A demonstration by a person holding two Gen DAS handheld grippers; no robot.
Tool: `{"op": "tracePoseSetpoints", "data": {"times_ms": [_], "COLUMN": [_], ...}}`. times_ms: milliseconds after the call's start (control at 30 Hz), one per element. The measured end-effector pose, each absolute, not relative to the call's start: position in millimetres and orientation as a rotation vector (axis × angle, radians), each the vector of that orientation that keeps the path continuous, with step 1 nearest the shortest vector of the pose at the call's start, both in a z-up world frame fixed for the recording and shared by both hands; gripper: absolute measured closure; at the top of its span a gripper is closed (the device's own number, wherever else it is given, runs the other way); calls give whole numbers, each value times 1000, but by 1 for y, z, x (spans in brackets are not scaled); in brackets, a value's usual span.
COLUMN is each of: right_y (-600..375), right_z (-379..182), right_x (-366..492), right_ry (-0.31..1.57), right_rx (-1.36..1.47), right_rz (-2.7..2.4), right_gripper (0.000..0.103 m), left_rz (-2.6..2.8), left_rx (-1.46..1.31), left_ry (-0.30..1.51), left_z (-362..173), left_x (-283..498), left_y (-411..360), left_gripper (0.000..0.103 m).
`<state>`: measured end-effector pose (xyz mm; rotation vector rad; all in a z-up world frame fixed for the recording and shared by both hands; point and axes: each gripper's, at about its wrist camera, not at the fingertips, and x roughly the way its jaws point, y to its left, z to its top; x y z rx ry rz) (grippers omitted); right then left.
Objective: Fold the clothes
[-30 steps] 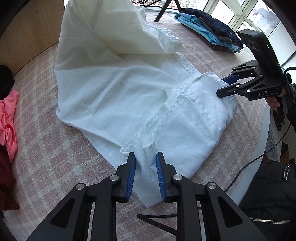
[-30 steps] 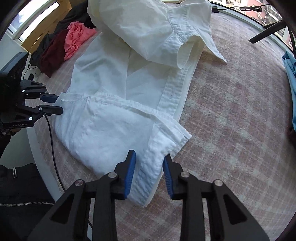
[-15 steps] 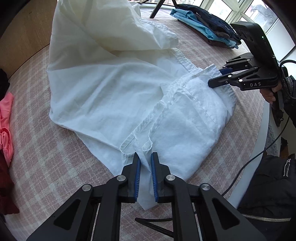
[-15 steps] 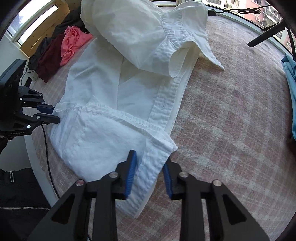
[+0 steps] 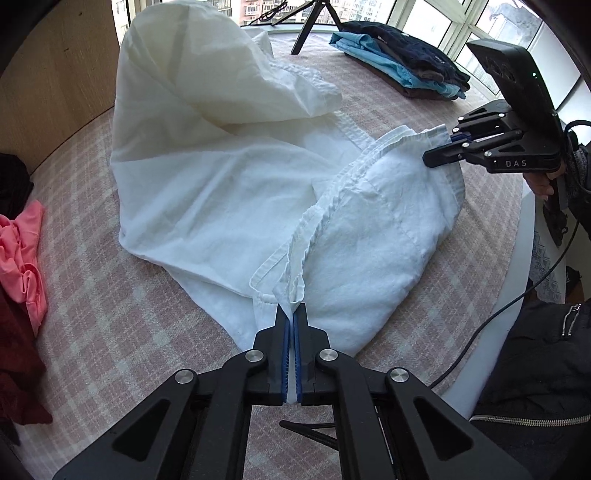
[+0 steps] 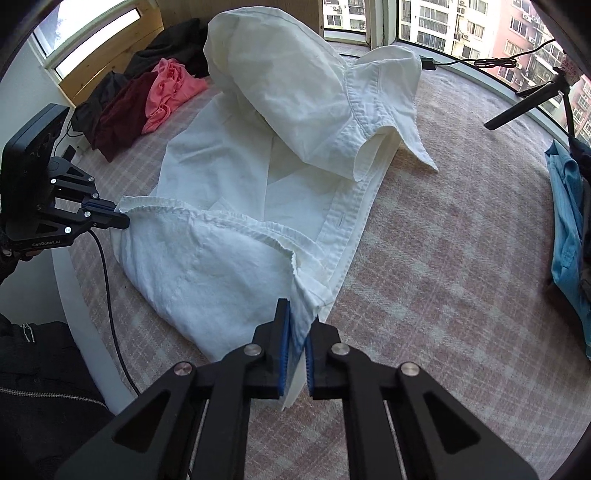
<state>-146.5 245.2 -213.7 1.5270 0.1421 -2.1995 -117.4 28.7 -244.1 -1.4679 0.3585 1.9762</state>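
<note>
While both grippers clamp the hem, we ready a fold.
We've just closed the left gripper [image 5: 290,314] and right gripper [image 6: 295,317] on the white shirt [image 5: 229,192] — corners pinned for an even lift off the surface [image 6: 443,258].

Daylit room with a checked pink surface [image 6: 443,258]

Windows [image 6: 461,26] ring its far edge, apartment blocks [image 6: 517,44] outside; a wooden panel [image 5: 55,92], perhaps a wall, borders one side.

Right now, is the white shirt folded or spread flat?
Partly folded: the white shirt has its bottom end doubled back, and both grippers pinch that hem.
</note>
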Motion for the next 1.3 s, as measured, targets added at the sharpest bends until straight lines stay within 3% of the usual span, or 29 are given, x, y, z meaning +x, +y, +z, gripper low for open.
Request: {"op": "tracePoseSetpoints", "data": {"times_ms": [267,367,467,600,767,900,1233,1300], "right_y": [238,235,230,195,171,161,120,120], "right_z": [-228,-225,-202,-188,-194,-186,-244,-244], "right_x": [-151,-155,-161,-169,-180,-196,-206,-204], "right_ry": [191,302,324,493,708,524,666,663], "right_rx": [1563,1611,1486,1366,1396,1329,1371,1358], "right_rz": [-2133,-2139,-2129,-1940,-1770,-1667,-1451,-1446], "right_gripper": [96,82,79,48,48,48,46,50], "left_rz": [1944,1937,1924,1917,1911,1904,1905,1905], "left_rx": [-1515,-1509,-1508,-1521,-1510,-1534,-1560,-1564], "left_ry": [332,361,364,349,345,321,273,259], "left_z": [-259,-258,-256,-258,-249,-254,-254,-256], "left_x": [-131,-130,-127,-130,-127,-132,-137,-138], "left_y": [32,34,32,31,20,18,11,10], "left_gripper": [101,101,101,101,101,101,101,100]}}
